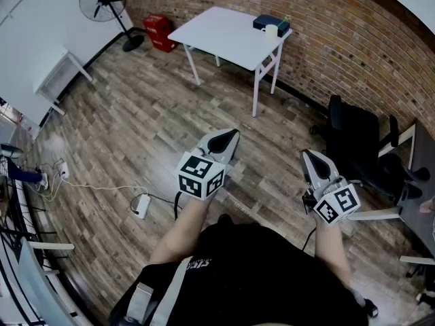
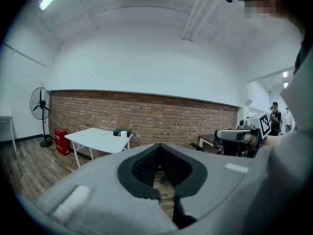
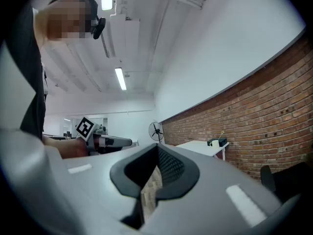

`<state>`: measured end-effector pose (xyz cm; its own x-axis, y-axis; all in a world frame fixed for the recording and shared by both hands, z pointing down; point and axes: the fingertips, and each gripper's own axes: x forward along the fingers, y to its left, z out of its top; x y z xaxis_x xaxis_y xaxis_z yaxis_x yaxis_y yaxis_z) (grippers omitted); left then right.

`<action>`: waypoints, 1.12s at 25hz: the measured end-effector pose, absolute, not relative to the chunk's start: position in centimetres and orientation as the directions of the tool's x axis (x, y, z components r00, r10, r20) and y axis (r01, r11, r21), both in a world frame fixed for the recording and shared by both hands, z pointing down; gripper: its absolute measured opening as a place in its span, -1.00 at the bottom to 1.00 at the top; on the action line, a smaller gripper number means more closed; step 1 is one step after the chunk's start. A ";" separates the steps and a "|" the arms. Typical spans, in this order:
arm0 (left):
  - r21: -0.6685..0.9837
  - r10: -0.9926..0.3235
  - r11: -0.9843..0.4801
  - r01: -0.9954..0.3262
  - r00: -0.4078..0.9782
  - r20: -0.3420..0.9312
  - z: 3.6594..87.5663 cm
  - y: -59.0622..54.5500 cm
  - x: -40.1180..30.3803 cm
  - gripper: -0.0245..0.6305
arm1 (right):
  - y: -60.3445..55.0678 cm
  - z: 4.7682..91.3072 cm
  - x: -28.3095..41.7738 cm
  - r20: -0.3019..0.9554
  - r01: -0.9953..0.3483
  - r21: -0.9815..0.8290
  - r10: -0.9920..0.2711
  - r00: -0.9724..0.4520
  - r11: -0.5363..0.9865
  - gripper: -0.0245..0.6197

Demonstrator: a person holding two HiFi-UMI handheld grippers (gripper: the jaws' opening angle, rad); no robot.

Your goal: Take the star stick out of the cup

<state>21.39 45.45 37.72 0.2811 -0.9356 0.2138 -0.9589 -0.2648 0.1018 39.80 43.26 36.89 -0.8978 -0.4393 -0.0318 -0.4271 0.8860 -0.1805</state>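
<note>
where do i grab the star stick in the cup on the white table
Grip the stick on its bare shaft just above the rim of the cup, below its top end. Come from above, jaws either side: it stands out of the cup leaning slightly, so only that part is free and it should lift straight out. It's far and small here, so the lean is uncertain.

The cup [image 1: 271,30] on the far white table [image 1: 224,36] is tiny, its star stick [image 2: 130,127] too small to make out.
</note>
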 end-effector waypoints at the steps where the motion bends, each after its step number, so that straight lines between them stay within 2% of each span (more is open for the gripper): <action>1: 0.105 -0.938 -0.258 -0.960 0.275 0.213 37.7 45.5 21.5 -0.90 | 43.3 37.0 40.0 -0.035 -0.424 -0.187 -0.437 -0.899 0.886 -0.93; 8: 0.134 -0.953 -0.217 -0.967 0.240 0.187 38.2 46.5 22.3 -0.90 | 44.4 38.1 40.6 -0.022 -0.379 -0.194 -0.390 -0.920 0.905 -0.93; 16: 0.151 -0.946 -0.251 -0.956 0.275 0.169 38.6 42.6 20.7 -0.90 | 41.5 38.7 38.7 -0.005 -0.379 -0.203 -0.388 -0.921 0.903 -0.93; 22: 0.149 -0.943 -0.266 -0.952 0.289 0.163 39.8 36.3 14.1 -0.90 | 36.3 41.3 31.9 0.040 -0.380 -0.246 -0.382 -0.923 0.892 -0.93; 28: 0.117 -0.923 -0.322 -0.939 0.339 0.183 39.3 28.5 5.1 -0.90 | 29.0 42.2 20.9 0.066 -0.393 -0.339 -0.395 -0.916 0.855 -0.92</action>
<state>5.13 28.46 39.31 0.3390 -0.9228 0.1832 -0.9395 -0.3220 0.1170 20.94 28.96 42.20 -0.9162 -0.3952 0.0662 -0.3931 0.8547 -0.3389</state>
